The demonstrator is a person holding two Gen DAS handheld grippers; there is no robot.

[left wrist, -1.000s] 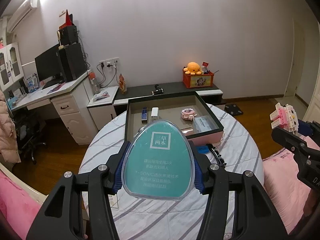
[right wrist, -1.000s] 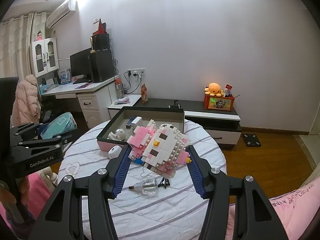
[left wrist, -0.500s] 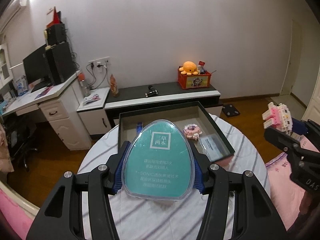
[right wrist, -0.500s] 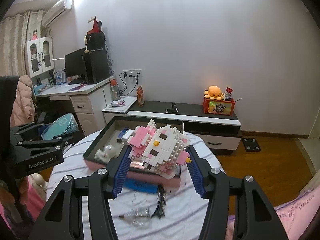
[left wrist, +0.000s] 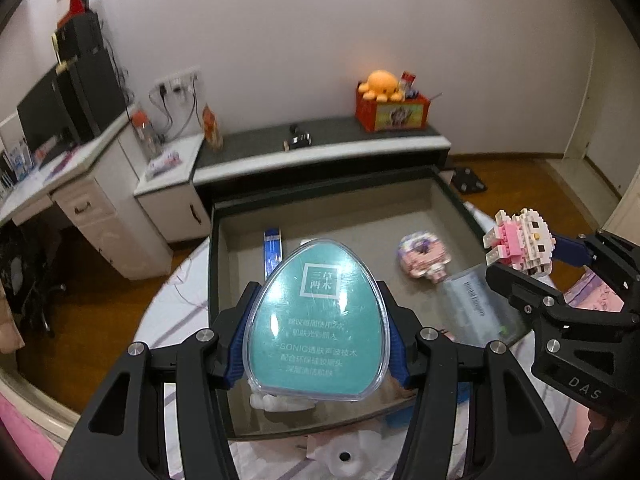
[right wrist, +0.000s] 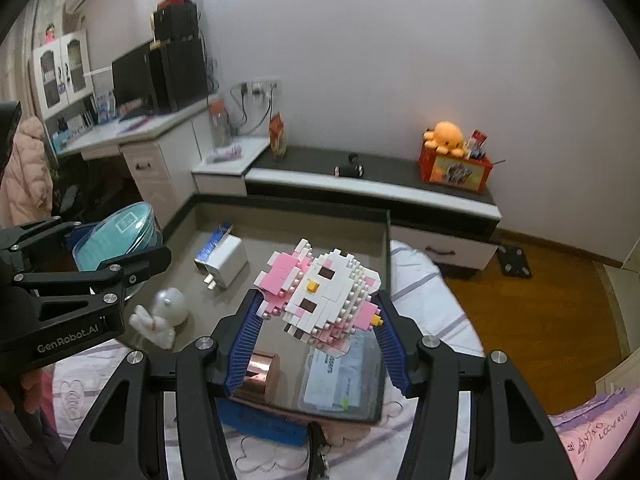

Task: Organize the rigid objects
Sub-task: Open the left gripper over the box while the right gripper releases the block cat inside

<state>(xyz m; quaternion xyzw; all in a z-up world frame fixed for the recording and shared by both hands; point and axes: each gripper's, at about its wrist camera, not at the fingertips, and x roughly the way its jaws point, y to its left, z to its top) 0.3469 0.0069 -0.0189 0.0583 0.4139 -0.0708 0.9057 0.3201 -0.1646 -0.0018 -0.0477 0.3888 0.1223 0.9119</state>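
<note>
Counting two grippers, each loaded with one item. Left gripper (left wrist: pixel 318 338) has its jaws partly closed on one teal egg-shaped case (left wrist: pixel 318 320), glossy clear plastic shell, rounded and tapering to the top, printed with white characters; its blue ribbed pads press both flanks. Right gripper (right wrist: pixel 320 330) has its jaws likewise partly closed on one brick-built figure (right wrist: pixel 322 294), pink and white studded blocks, stepped and blocky, with one yellow block at the face. Both items hang above one shallow rectangular tray (right wrist: pixel 386 264), dark rim, matt grey-brown floor, resting on one round table (right wrist: pixel 424 280) under a pale striped cloth.

Tray contents, one of each:
- white charger block (right wrist: pixel 226 260), smooth, boxy, two metal prongs
- blue slim box (left wrist: pixel 272 248), flat and oblong
- white rabbit figurine (right wrist: pixel 160 314), glossy, rounded
- copper cylinder (right wrist: pixel 260 372), shiny metal
- flat clear packet (right wrist: pixel 340 376), rectangular, printed
- pink ring-shaped piece (left wrist: pixel 424 256), patterned; material cannot be told
</note>
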